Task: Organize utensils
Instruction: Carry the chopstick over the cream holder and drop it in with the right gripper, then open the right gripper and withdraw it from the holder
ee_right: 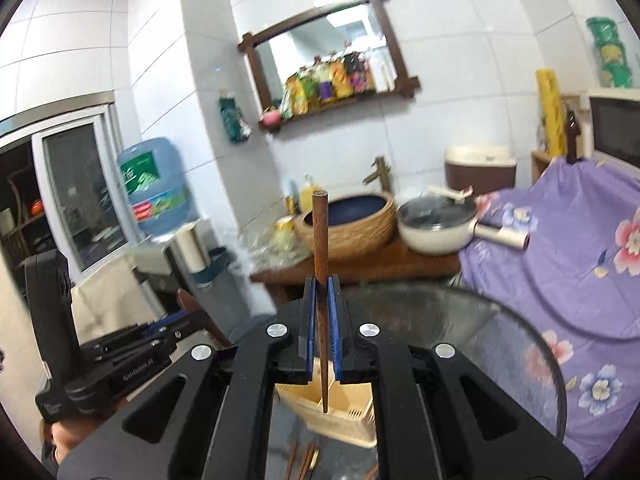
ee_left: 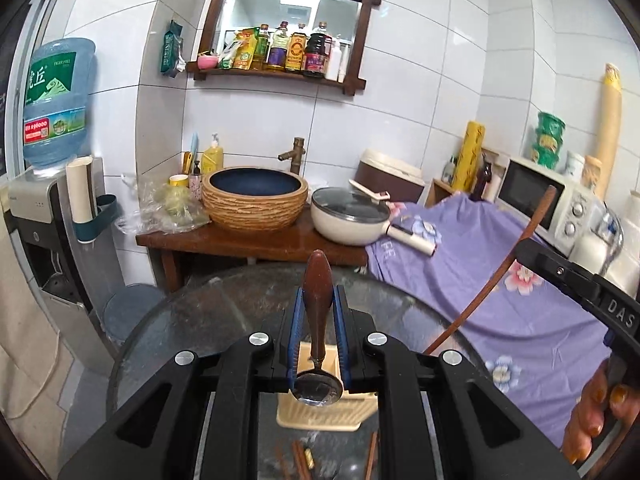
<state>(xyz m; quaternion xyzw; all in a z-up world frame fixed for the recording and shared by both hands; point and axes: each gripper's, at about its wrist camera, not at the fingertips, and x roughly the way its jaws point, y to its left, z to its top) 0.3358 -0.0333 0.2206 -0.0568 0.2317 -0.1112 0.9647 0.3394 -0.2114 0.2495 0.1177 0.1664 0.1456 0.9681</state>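
Directly above the cream utensil holder (ee_right: 336, 412) near the glass table's (ee_right: 500, 332) front edge, right gripper (ee_right: 320, 320) pinches a chopstick (ee_right: 320, 264) upright, tip just inside; left gripper (ee_left: 319, 344) clamps a wooden-handled spoon (ee_left: 317, 320), bowl down, equally close.

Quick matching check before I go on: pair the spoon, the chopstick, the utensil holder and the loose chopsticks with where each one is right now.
Things:
1. spoon
2. chopstick
3. utensil holder
4. loose chopsticks

Places:
A. lying on the glass table in front of the holder
B. clamped in the left gripper, bowl end down
C. standing on the table below both grippers
D. clamped in the right gripper, lower tip over the holder

Pairs: 1-B, 2-D, 3-C, 4-A
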